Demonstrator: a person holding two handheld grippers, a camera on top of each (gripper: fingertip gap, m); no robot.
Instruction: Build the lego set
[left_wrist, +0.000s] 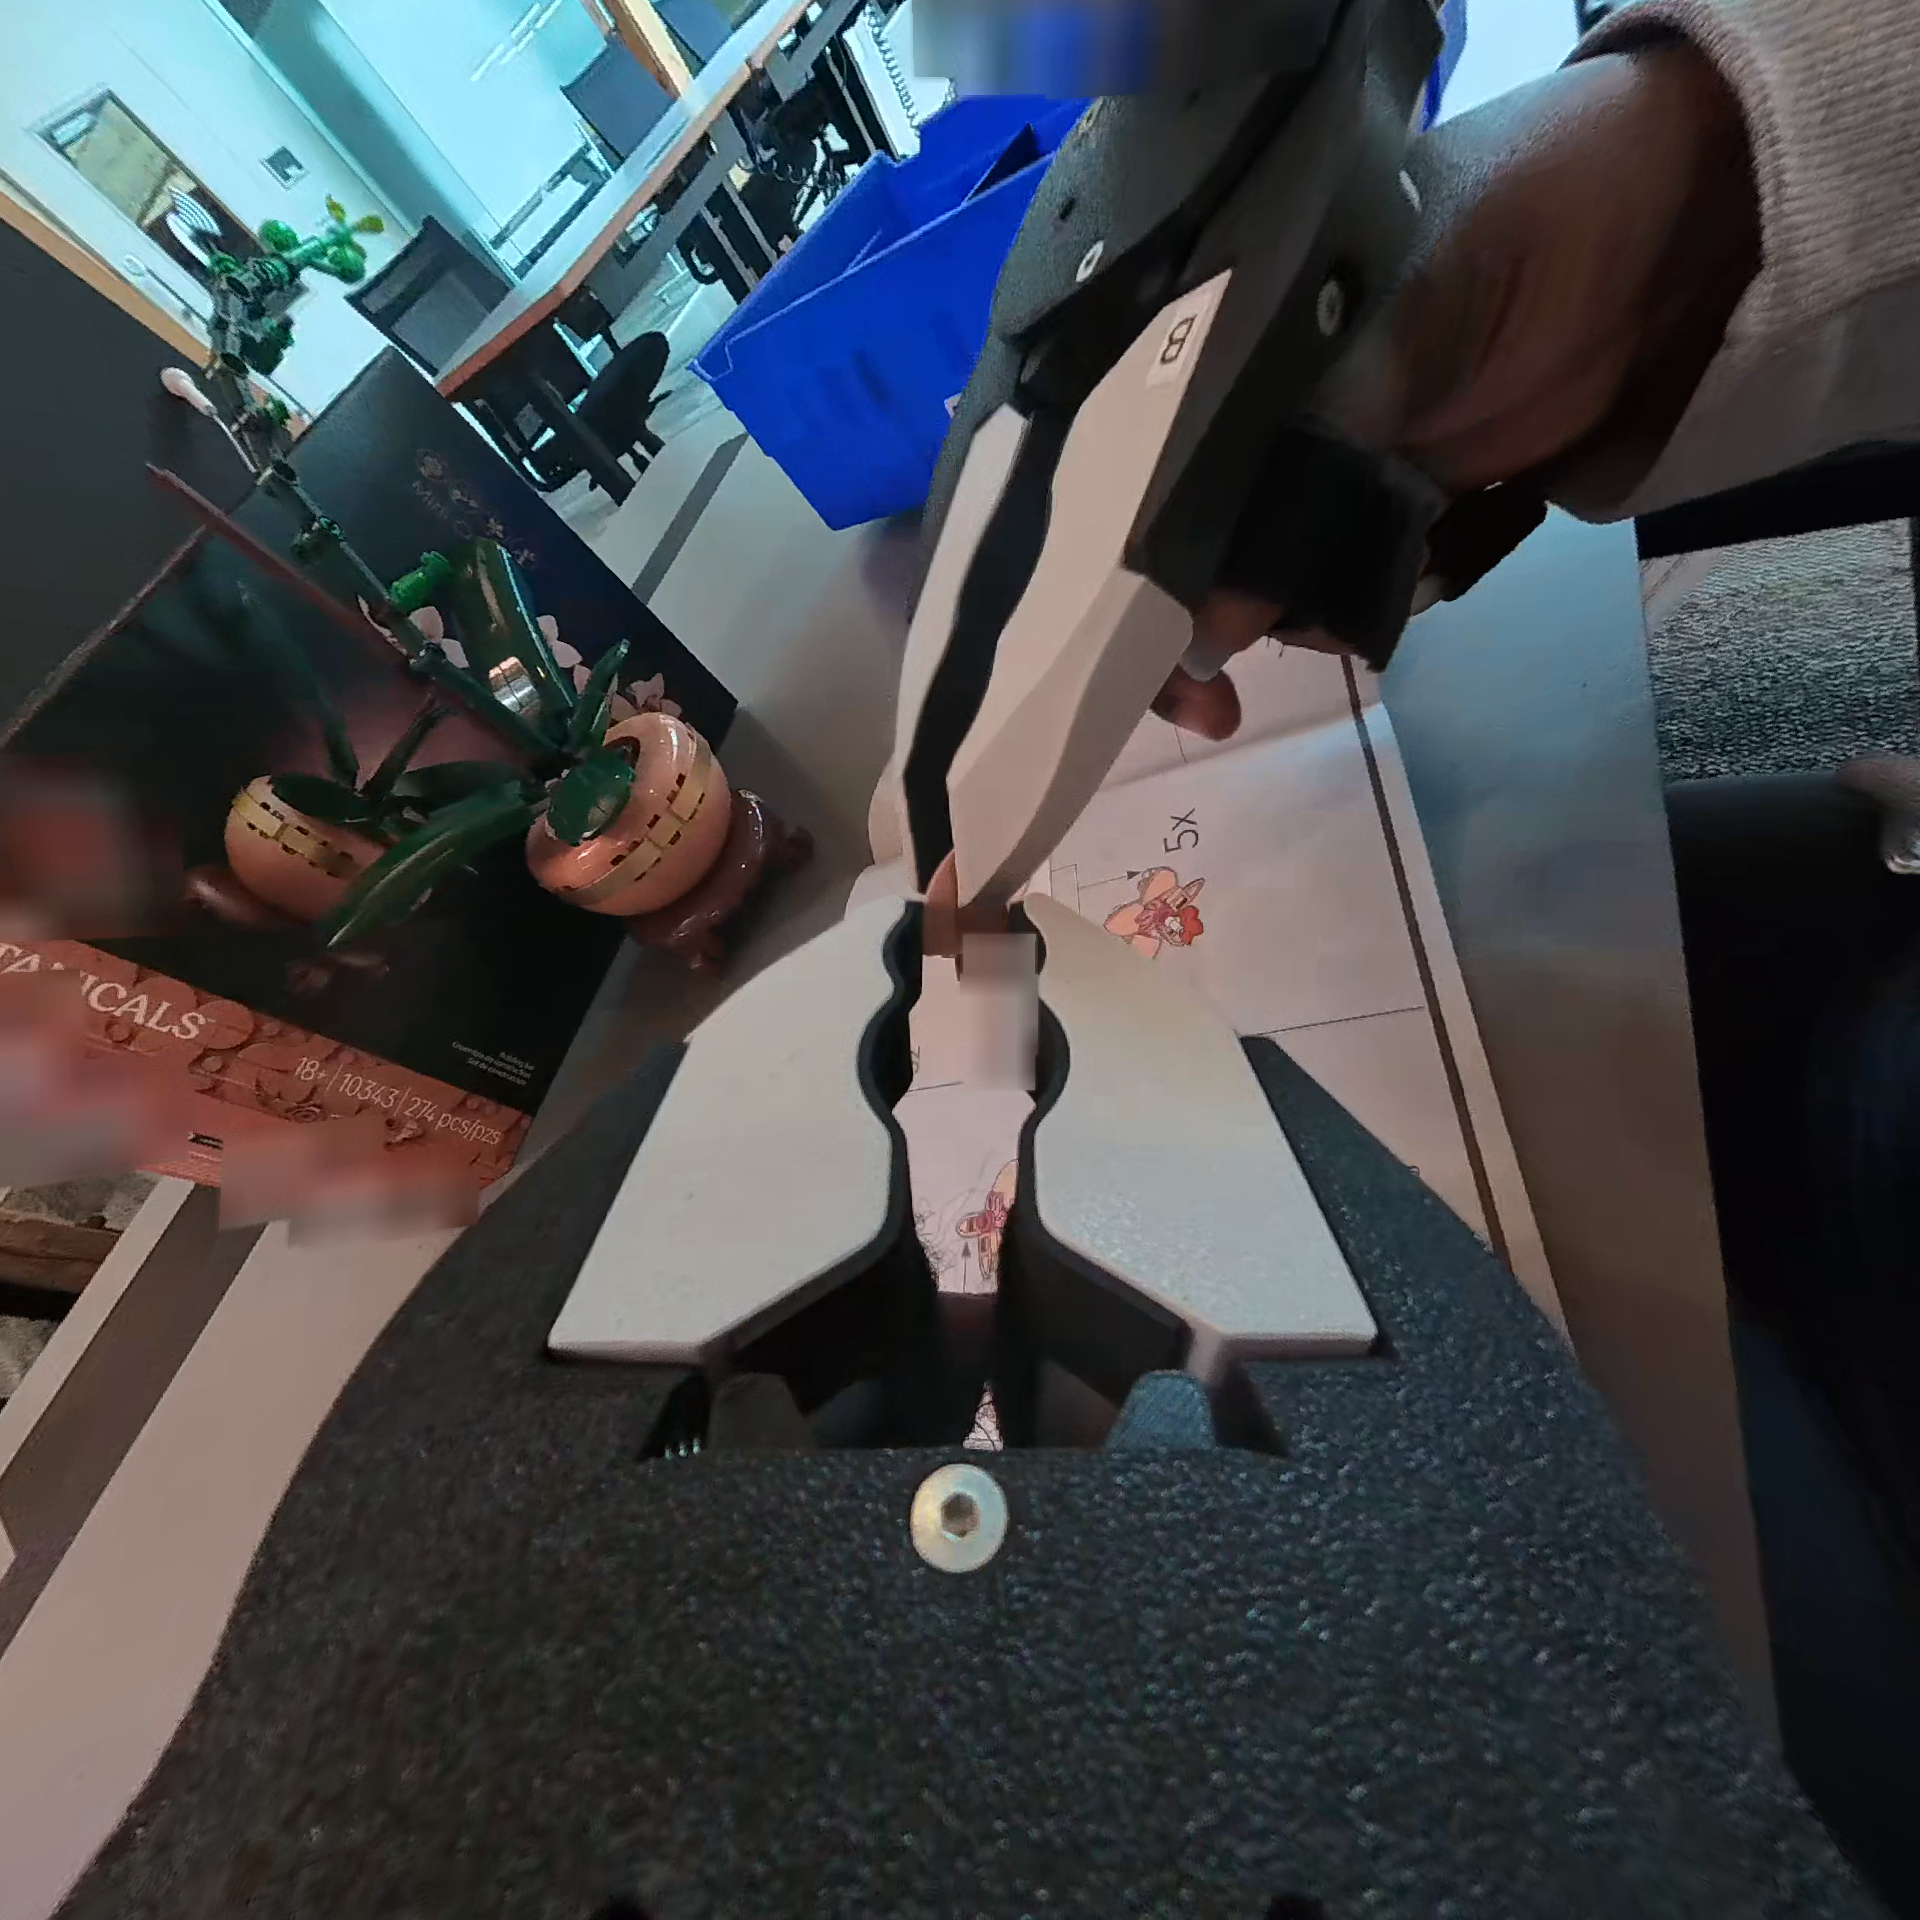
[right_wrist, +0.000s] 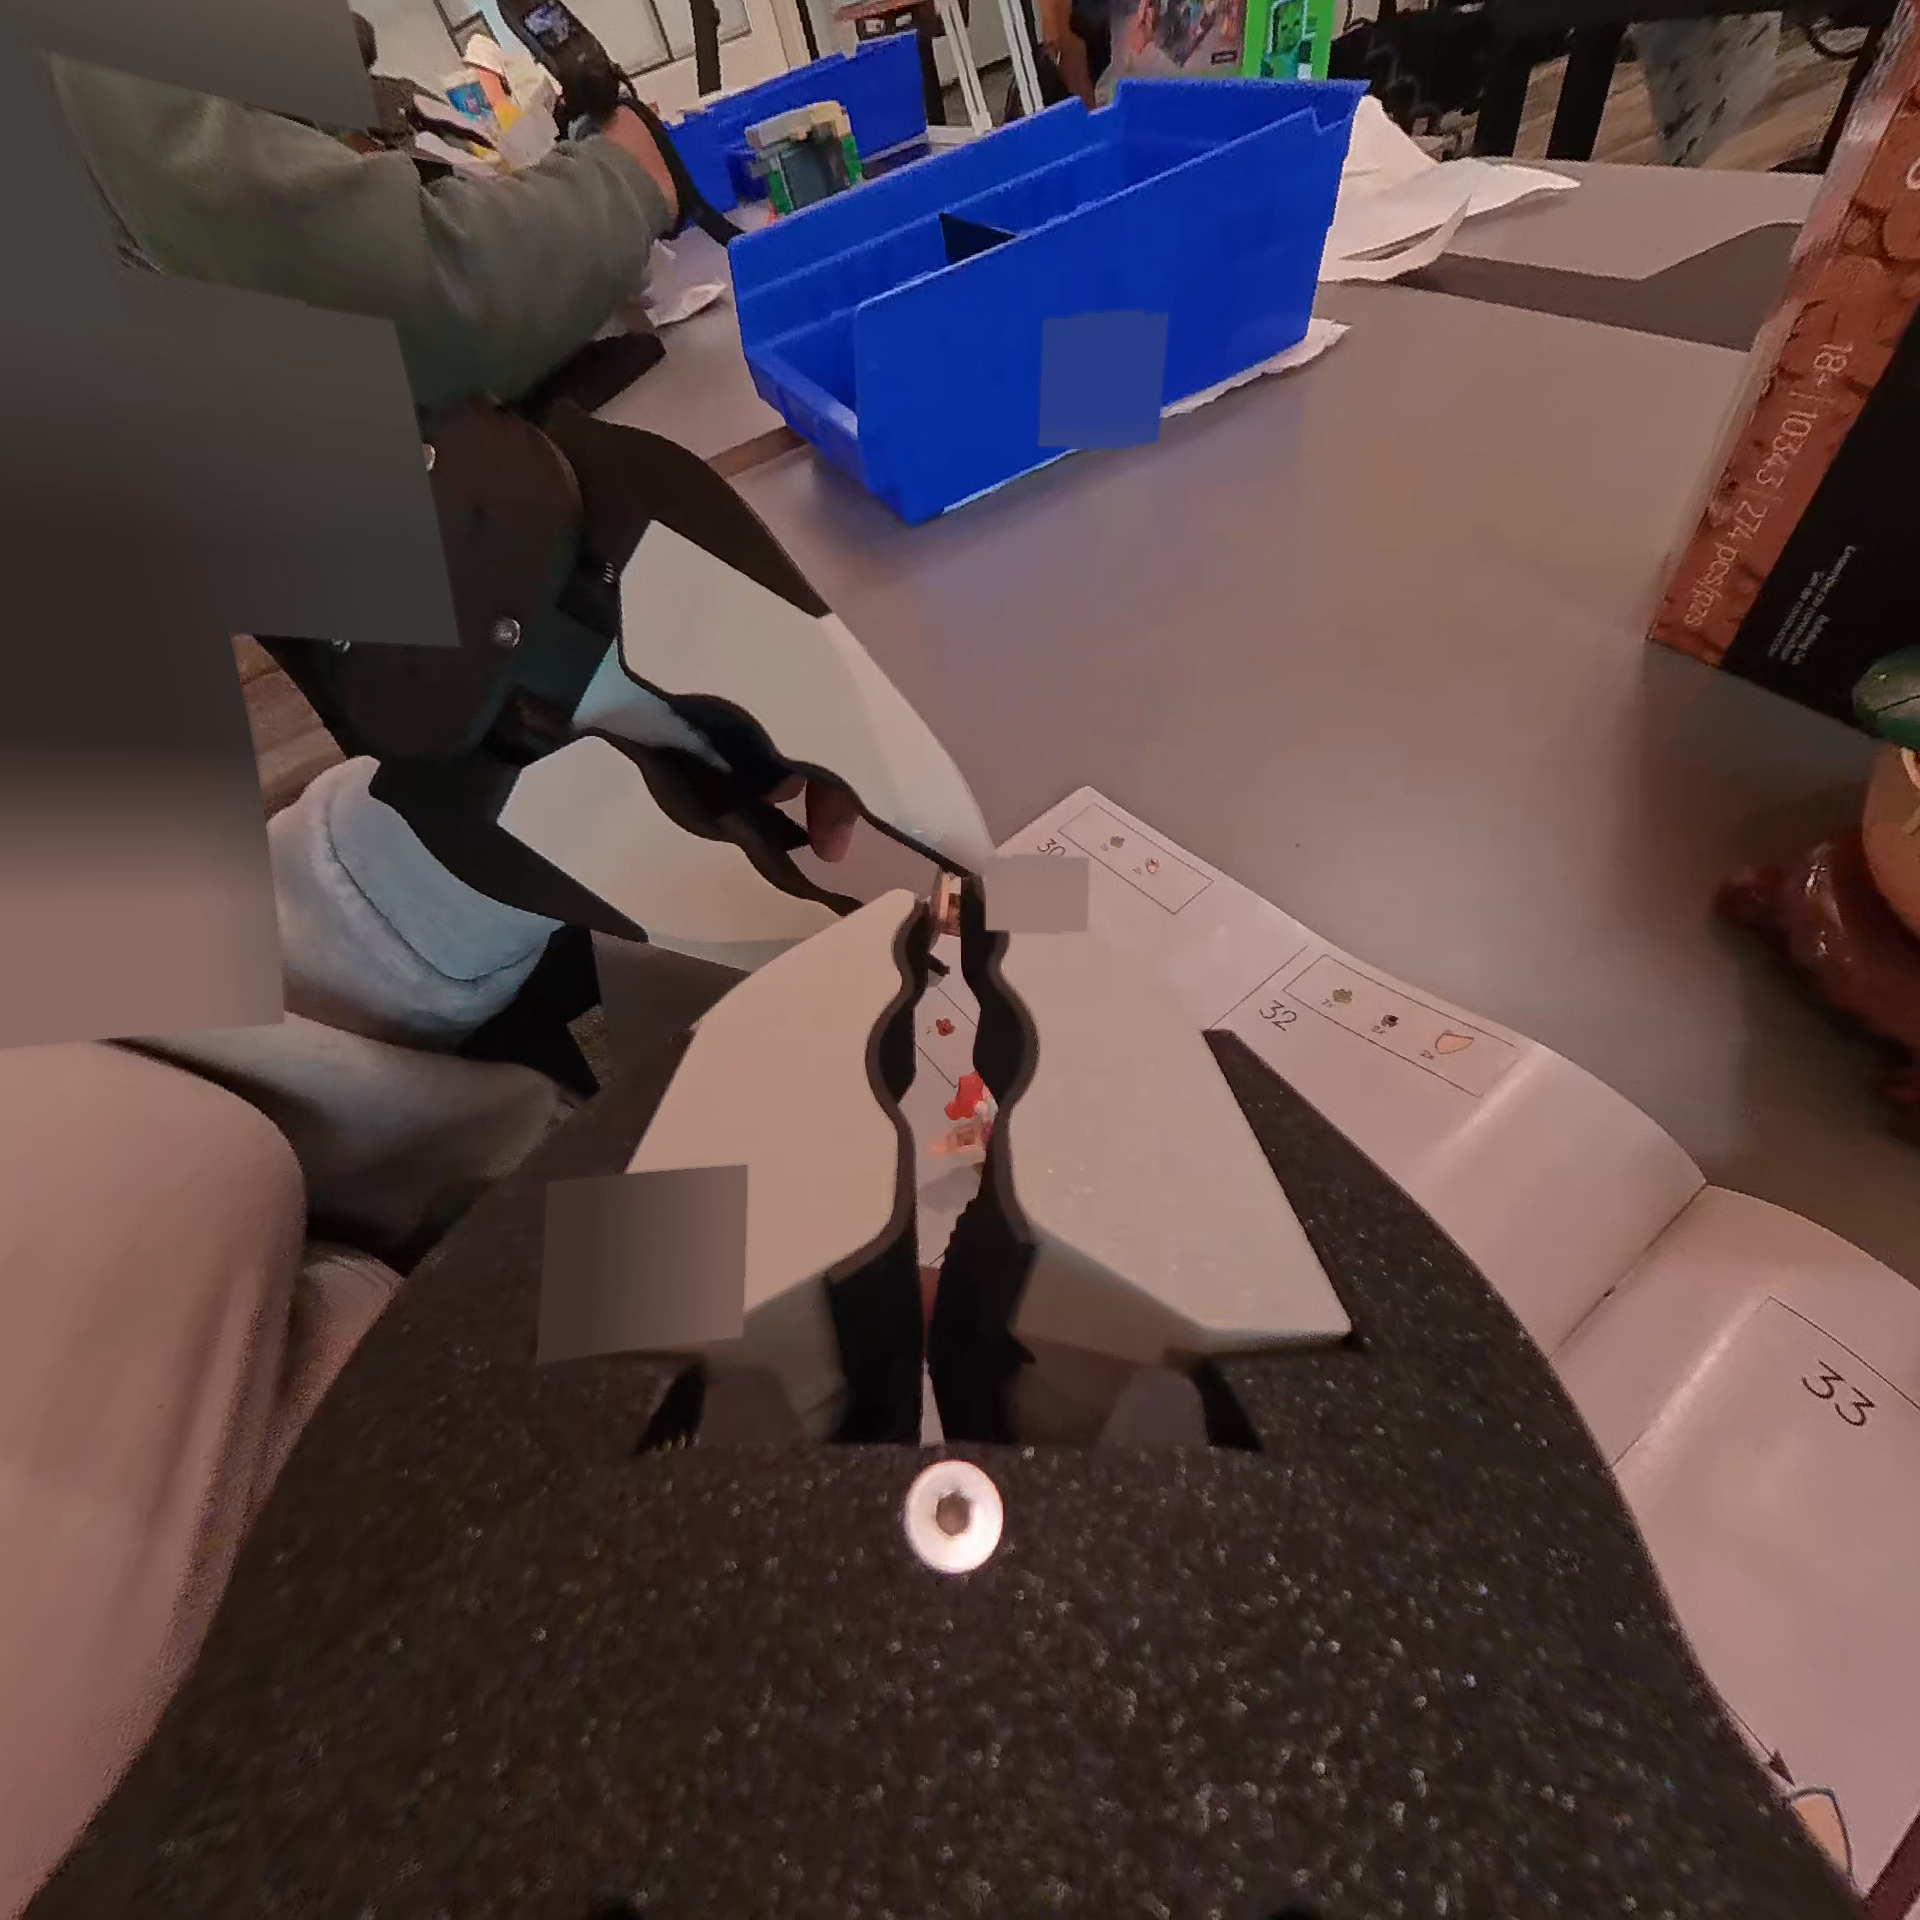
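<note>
Left gripper (left_wrist: 966, 925) and right gripper (right_wrist: 951, 904) met tip to tip at frame centre, both sets of fingers pinching one small tan lego piece (right_wrist: 947, 902), evidently for mating above the open instruction booklet (right_wrist: 1382, 1049). Potted lego plant (left_wrist: 623, 821) parked at left on desk (right_wrist: 1299, 644).

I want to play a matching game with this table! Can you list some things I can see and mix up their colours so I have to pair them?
Things:
1. storage bin
2. flower pot of the built model
3. leaves of the built model
4. instruction booklet

Colours:
A. dark green
B. white
C. bright blue
D. pinkish with gold bands

Pairs: 1-C, 2-D, 3-A, 4-B
</note>
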